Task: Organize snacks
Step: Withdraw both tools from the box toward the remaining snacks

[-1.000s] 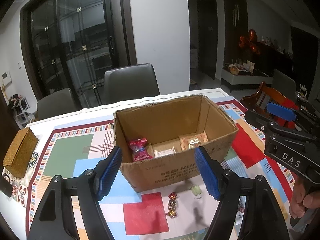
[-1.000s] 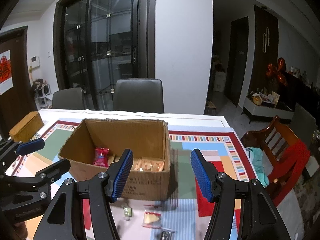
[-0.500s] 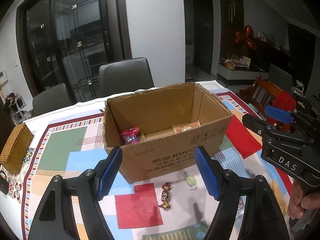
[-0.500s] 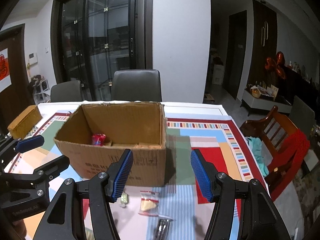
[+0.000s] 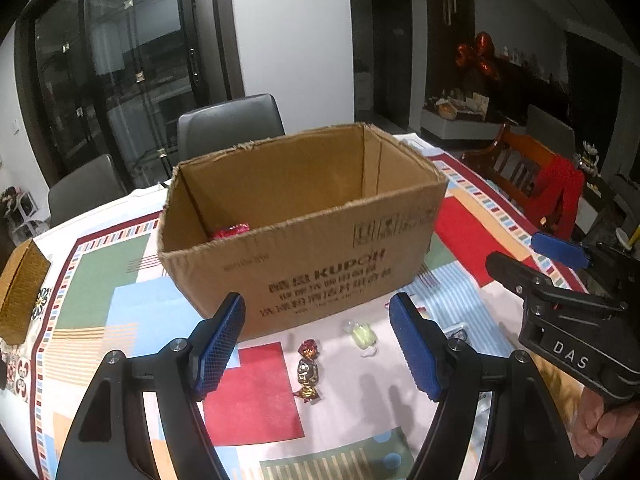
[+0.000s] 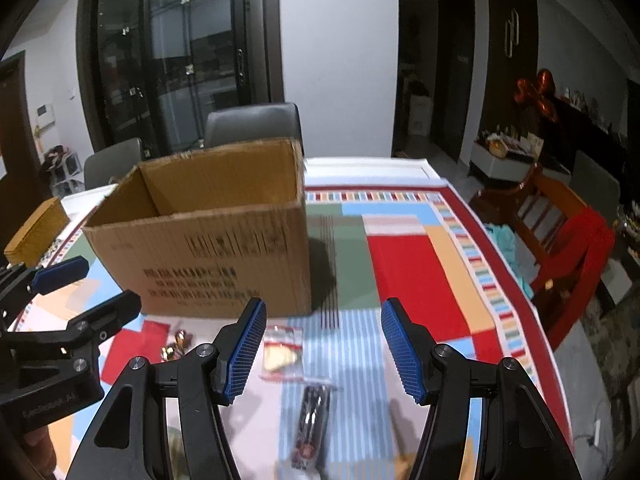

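Both grippers are hanging empty over the table [image 6: 424,272], angled down at the loose snacks in front of the cardboard box [image 5: 304,240] — looks like a pick-up approach, nothing grabbed yet. Left gripper [image 5: 318,346] has its jaws spread, nothing between them; the foil-wrapped candy [image 5: 308,370] and the pale green candy [image 5: 362,336] are lying on the cloth just beyond, close to the box's near wall. Right gripper [image 6: 323,348] is also spread and empty, lining up over the clear cracker packet [image 6: 282,354] and the dark wrapped bar [image 6: 312,420] just below it. Box is sitting open-topped, likely the drop target, so the snacks being right beside it is keeping each carry short. Inside, only a red wrapper [image 5: 230,232] is showing at the left corner — near wall is hiding the rest of the floor. A woven box [image 5: 20,288] is sitting apart at the table's left edge; contents not visible.
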A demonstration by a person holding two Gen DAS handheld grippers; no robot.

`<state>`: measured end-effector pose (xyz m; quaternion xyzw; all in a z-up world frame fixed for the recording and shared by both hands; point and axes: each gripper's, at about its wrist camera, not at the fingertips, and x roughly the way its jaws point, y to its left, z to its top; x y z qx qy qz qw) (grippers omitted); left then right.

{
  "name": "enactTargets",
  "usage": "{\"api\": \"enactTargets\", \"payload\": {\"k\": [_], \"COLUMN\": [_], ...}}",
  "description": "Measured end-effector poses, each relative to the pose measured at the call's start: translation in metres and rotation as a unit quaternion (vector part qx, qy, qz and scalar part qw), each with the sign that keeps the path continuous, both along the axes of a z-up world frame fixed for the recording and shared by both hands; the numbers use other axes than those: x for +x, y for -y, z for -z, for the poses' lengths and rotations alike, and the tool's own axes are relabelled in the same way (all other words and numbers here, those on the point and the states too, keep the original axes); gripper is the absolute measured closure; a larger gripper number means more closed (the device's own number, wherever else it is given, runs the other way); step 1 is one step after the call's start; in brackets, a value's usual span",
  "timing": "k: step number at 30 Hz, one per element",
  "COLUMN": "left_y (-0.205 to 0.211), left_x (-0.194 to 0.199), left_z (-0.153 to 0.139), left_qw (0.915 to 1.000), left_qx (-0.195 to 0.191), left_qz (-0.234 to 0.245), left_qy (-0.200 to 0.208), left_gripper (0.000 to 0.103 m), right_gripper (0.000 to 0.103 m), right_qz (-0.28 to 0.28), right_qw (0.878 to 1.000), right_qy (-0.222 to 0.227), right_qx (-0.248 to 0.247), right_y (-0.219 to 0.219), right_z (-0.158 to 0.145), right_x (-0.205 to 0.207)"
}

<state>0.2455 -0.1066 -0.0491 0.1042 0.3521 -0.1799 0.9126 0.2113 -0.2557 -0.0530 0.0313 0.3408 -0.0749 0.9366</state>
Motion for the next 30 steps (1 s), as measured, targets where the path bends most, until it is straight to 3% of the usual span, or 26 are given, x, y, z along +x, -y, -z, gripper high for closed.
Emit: {"api": "enactTargets", "payload": {"k": [18, 30], "left_y": [0.018, 0.031], "left_x": [0.007, 0.021], "left_z": [0.056, 0.092], "left_qw": [0.9993, 0.9973], "left_qx": [0.002, 0.006], "left_qz": [0.004, -0.005], "left_qy": [-0.038, -0.074], "left_gripper": [0.031, 0.041], "right_gripper": [0.042, 0.042], "right_qz": [0.043, 0.050], "right_qw": [0.998, 0.994], "right_qy": [-0.052, -0.087], "right_qx": [0.017, 0.041], "right_y": [0.003, -0.007], "right_z": [0.057, 0.090], "right_x": [-0.019, -0.021]}}
